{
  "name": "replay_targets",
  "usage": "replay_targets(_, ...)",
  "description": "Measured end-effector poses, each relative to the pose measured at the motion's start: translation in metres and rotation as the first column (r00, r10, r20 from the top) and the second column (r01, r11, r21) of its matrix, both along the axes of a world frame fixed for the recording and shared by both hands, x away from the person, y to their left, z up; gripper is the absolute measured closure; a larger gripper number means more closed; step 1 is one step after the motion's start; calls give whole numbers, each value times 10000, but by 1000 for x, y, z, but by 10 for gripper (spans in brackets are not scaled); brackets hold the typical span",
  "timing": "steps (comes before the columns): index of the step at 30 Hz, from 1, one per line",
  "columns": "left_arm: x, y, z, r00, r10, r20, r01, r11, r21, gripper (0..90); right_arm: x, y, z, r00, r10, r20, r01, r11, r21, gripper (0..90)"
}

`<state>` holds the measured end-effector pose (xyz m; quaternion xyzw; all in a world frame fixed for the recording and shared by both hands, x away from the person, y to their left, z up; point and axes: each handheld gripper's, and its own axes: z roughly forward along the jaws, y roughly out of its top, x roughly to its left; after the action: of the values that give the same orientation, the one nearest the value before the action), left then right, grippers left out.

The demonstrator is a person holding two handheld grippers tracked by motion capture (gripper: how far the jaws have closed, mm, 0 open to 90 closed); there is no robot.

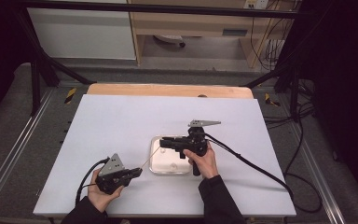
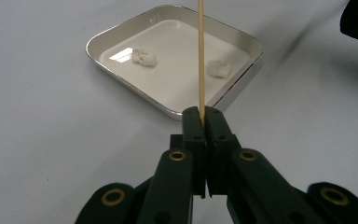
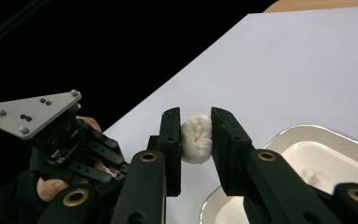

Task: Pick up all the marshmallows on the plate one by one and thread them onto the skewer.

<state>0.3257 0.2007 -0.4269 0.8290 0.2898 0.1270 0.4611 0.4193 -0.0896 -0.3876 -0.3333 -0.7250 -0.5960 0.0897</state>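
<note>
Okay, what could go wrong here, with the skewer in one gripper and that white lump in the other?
The left hand-held gripper pinches the thin wooden skewer only at its end, so it may pivot or snap when pushed. The soft white dumpling-like lump in the right hand-held gripper might get squashed or slip out, perhaps missing the shallow white square tray.

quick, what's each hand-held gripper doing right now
Left hand-held gripper: closed on a thin wooden skewer.
Right hand-held gripper: closed on a white marshmallow-like piece.
</note>
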Motion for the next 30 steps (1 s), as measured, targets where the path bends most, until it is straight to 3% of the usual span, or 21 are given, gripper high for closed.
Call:
replay_targets(11,-2,-3,-2,9998,50,179,-49,9999,-96,889,-5,4,-3,10000,46,-71,-43,9994,346,774)
replay_targets(18,-4,-4,-1,9999,61,102,-57,9994,-333,891,-8,5,-4,9999,129,-115,-124,9992,388,773)
replay_targets(30,-5,-8,-1,9999,64,109,-60,9992,-395,891,-13,8,-8,9997,165,-179,-158,9992,378,775)
